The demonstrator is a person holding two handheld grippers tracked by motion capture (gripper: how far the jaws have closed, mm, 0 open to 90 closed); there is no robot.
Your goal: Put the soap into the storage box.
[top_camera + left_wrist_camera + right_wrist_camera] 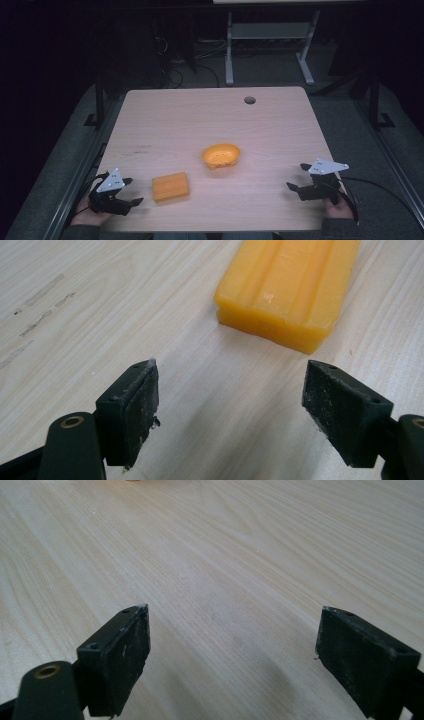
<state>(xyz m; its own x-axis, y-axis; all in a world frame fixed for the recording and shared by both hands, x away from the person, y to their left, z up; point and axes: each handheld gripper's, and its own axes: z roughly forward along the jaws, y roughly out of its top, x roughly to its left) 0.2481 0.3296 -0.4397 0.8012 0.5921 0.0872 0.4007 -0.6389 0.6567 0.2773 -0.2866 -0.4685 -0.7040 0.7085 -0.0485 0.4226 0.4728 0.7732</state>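
Left claw [230, 390] jaws apart, aimed at orange soap bar [287, 285] lying flat just ahead for grasping. Right claw [232, 640] apart, idle over bare counter [225, 555]; orange soap dish [221, 155] waits mid-counter.

A pale wooden desk [200, 120] with a cable hole [249, 100] near its far edge; behind it, a white frame [270, 45] on dark floor.
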